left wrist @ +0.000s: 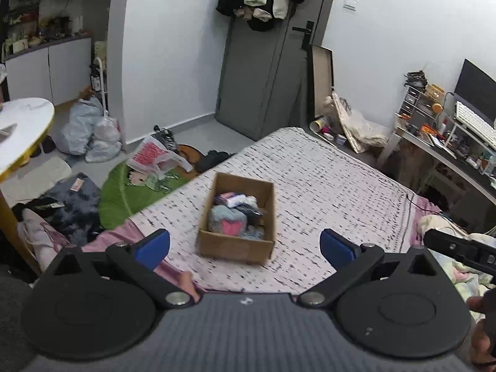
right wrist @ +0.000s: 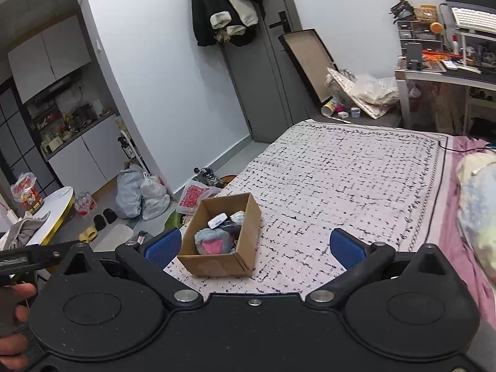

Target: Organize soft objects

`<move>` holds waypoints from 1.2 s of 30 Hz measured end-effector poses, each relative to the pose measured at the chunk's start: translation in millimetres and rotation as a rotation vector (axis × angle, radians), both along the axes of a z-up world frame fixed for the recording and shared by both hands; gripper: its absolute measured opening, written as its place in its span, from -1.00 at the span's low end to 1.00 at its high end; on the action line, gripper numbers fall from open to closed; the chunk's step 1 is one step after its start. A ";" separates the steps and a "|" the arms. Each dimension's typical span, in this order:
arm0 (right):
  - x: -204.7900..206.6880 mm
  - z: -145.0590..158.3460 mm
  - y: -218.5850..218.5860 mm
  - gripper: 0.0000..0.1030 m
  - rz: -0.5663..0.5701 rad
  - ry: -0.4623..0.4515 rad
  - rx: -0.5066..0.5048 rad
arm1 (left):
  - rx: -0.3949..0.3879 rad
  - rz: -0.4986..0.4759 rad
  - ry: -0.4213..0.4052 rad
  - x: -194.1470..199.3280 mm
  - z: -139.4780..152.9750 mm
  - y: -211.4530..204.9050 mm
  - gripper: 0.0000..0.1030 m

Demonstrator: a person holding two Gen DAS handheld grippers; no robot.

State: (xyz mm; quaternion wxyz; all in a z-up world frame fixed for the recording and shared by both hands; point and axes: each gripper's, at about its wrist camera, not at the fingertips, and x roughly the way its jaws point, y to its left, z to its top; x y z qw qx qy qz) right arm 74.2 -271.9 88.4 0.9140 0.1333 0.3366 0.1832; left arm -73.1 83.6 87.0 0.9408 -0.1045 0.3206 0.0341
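A cardboard box (left wrist: 238,246) stands on the bed's checked cover (left wrist: 325,179). Inside lie several soft items: a grey fluffy piece with a pink patch (left wrist: 228,221), a dark bundle and a white one. My left gripper (left wrist: 246,245) hovers over the bed's near edge, open, its blue pads either side of the box with nothing between them. In the right wrist view the same box (right wrist: 217,263) sits low left of centre with the grey and pink piece (right wrist: 214,243) showing. My right gripper (right wrist: 265,246) is open and empty above the cover (right wrist: 356,170).
Pastel bedding (right wrist: 477,204) is heaped at the bed's right end. The floor left of the bed holds a green leaf rug (left wrist: 124,192), plastic bags (left wrist: 90,130), shoes and a round white table (left wrist: 21,130). A grey door (left wrist: 263,71) and a cluttered desk (left wrist: 449,142) stand beyond.
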 end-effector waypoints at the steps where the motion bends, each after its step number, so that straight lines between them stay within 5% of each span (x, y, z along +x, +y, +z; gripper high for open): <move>1: -2.9 -0.4 -2.3 1.00 -0.008 0.008 0.000 | -0.003 -0.009 0.003 -0.1 -2.1 -3.7 0.98; 17: -33.6 -17.3 -6.9 1.00 -0.022 0.084 -0.046 | 0.022 -0.062 0.044 -7.0 -18.7 -15.2 0.98; 36: -43.2 -12.7 -2.1 1.00 -0.021 0.067 -0.065 | 0.059 -0.076 0.056 -9.3 -21.2 -8.4 0.98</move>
